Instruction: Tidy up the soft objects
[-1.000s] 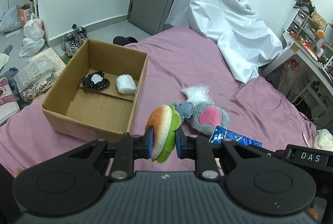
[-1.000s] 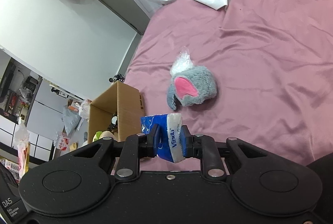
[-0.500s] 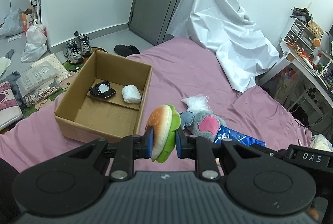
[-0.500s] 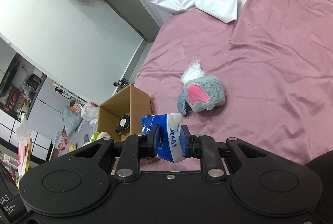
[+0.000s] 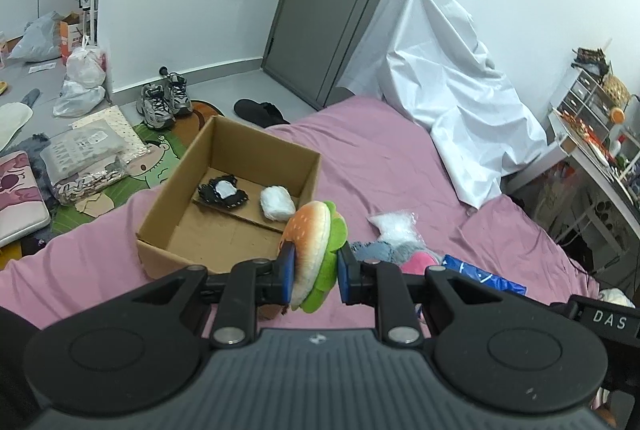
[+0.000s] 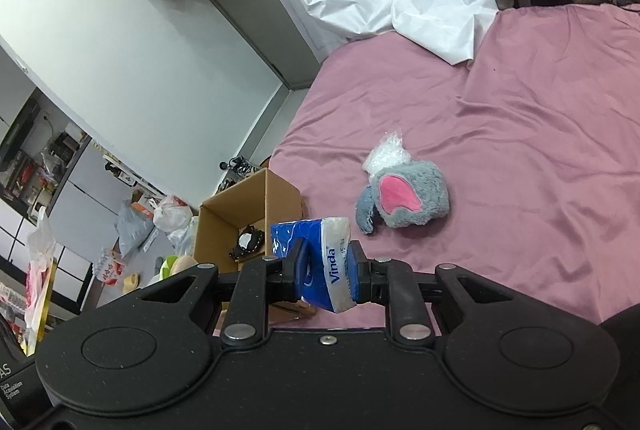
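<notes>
— Both grippers have been lifted higher since a moment ago, so the cardboard box (image 5: 228, 198) is now seen smaller and farther off. What is held on the left?

— A plush hamburger (image 5: 314, 254) is squeezed between the two pads of the left gripper (image 5: 314, 276), up in the air near the box's right wall. Inside the box, a black-and-white soft thing (image 5: 222, 192) and a white bundle (image 5: 277, 203) are seen.

— And on the right?

— A blue Vinda tissue pack (image 6: 320, 262) is pinched tight by the right gripper (image 6: 325, 272). A grey plush with a pink ear (image 6: 404, 200) is left lying on the pink bedsheet (image 6: 520, 150), touching a clear plastic bag (image 6: 384, 152).
</notes>
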The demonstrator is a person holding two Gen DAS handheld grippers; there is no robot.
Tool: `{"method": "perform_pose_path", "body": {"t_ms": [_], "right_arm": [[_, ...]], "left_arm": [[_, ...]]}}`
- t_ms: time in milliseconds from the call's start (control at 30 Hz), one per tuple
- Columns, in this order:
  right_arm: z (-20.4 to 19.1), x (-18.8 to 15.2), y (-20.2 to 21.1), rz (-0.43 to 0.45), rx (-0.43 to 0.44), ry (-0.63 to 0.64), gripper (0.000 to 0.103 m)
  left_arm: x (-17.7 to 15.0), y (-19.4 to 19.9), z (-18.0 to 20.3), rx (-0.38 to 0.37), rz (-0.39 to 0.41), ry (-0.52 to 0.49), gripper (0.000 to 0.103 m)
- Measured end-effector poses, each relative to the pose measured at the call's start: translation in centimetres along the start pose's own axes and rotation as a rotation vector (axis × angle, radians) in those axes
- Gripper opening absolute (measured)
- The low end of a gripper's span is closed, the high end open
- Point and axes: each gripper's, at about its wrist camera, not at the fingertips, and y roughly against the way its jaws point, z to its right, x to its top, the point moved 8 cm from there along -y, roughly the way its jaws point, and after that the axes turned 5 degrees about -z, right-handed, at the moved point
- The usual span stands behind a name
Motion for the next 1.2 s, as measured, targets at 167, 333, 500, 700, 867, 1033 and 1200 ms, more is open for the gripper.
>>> {"method": "perform_pose_path", "body": {"t_ms": [167,333,500,700,867,1033,1200], "right_arm": [[-1.0,0.2,-0.4,0.015,0.001,0.021,0.021],[-2.0,0.4,-1.2,0.016,-0.012,0.056,0.021],[-3.0,0.3,-2.5,0.006,-0.01,0.07,0.021],[-4.3,0.3,-4.4,-0.016,-0.006,0.079,0.021],[-5.5,0.6,-6.1,-0.032,-0.006,0.09,0.021],[-6.3,0.8,-7.6,-0.049,-0.01,0.088,0.021],[-6.9,1.2,-8.9,-0.064,-0.011,0.081,0.021]], "left_arm": [[0.7,0.0,-1.4,0.008,0.015,0.029,0.02],[1.3,-0.5,-2.9,0.019,0.019,0.054,0.02],[1.8,-1.7,-4.7,0.029,0.005,0.087,0.02],[2.6,-3.3,-6.4,0.04,-0.011,0.118,0.02],[3.2,-4.6,-7.3,0.043,-0.028,0.136,0.021],[3.9,-5.9,-7.9,0.043,-0.048,0.139,0.021],[4.7,-7.2,-8.3,0.048,-0.067,0.138,0.021]]}}
